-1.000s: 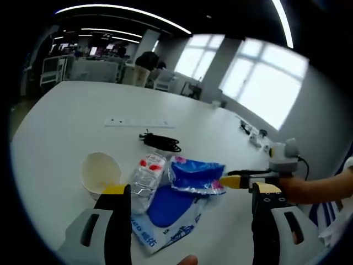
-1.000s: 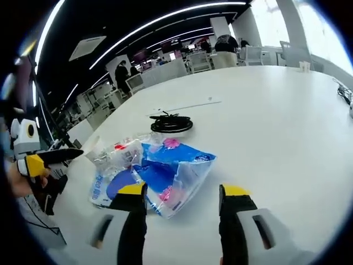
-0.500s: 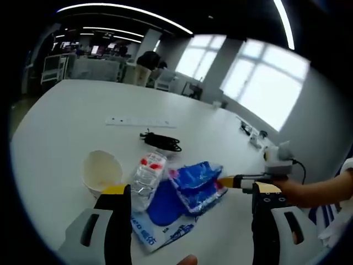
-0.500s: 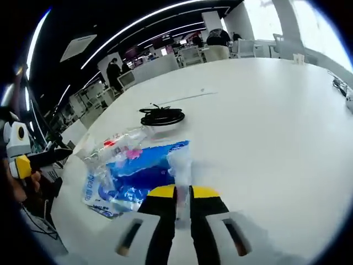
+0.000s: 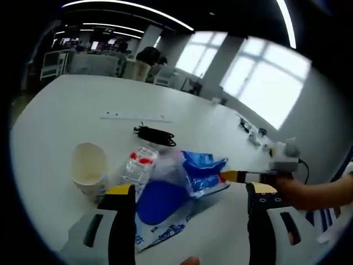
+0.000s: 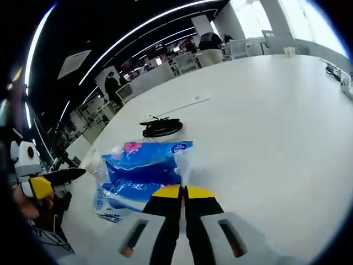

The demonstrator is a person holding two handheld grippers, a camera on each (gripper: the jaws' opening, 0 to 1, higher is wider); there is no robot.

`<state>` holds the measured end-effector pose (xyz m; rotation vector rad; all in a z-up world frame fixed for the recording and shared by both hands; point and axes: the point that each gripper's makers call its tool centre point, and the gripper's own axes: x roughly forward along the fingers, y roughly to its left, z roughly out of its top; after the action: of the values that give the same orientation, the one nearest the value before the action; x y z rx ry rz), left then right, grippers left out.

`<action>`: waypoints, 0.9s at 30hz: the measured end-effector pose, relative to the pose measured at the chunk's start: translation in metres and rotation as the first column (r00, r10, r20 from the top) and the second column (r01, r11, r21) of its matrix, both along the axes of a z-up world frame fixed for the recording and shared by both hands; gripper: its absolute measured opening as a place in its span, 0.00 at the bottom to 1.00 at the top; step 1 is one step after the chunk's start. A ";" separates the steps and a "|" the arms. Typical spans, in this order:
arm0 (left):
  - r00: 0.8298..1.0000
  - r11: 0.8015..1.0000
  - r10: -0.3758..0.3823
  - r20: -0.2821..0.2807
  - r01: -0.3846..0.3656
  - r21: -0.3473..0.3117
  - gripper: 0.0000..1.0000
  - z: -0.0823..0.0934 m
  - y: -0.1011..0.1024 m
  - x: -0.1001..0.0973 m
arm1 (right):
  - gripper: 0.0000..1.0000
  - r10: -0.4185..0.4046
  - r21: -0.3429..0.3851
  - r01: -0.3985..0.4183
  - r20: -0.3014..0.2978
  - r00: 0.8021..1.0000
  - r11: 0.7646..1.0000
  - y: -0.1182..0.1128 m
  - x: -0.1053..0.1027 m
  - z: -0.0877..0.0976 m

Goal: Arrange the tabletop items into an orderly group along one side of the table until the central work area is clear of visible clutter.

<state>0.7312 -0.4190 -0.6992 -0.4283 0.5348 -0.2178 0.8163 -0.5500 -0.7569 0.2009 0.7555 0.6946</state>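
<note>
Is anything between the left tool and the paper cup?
Nothing visible. The paper cup stands on bare table just ahead and left of the open left tool. The plastic bottle and blue bag lie to its right, off that line.

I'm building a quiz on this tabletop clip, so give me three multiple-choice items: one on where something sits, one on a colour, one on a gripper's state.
1. In the left gripper view, where does the paper cup stand relative to the blue plastic bag?
A. To its left
B. To its right
C. On top of it

2. What colour is the coiled cable on the white table?
A. Red
B. Black
C. Yellow

3. What is the right gripper doing?
A. Open above the cup
B. Shut on the blue plastic bag
C. Shut on the cable

Answers: 1 A, the cup stands at the left beside the bag. 2 B, the coil is dark black. 3 B, its jaws meet on the bag's clear edge.
</note>
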 end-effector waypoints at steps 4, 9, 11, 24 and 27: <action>1.000 1.000 0.009 -0.010 -0.009 -0.005 0.75 -0.002 -0.006 0.007 | 0.00 0.005 0.020 -0.005 0.006 1.000 1.000 0.001 -0.002 0.004; 1.000 1.000 0.009 -0.020 -0.009 -0.008 0.68 -0.005 -0.013 0.017 | 0.00 0.016 0.036 -0.016 0.014 1.000 0.999 0.001 -0.007 0.013; 1.000 1.000 0.007 -0.027 -0.007 -0.010 0.64 -0.007 -0.016 0.020 | 0.00 0.015 0.045 -0.016 0.014 1.000 0.999 -0.001 -0.010 0.015; 1.000 0.999 0.015 -0.024 -0.016 -0.045 0.03 -0.004 -0.027 0.014 | 0.00 0.027 0.075 -0.029 0.029 0.999 0.997 -0.009 -0.014 0.036; 1.000 0.999 0.017 -0.026 -0.018 -0.041 0.01 -0.002 -0.030 0.015 | 0.00 0.030 0.072 -0.033 0.043 0.999 0.997 -0.009 -0.015 0.042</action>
<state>0.7463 -0.4493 -0.7013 -0.4761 0.5527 -0.2070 0.8014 -0.5587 -0.7145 0.2401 0.6951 0.7550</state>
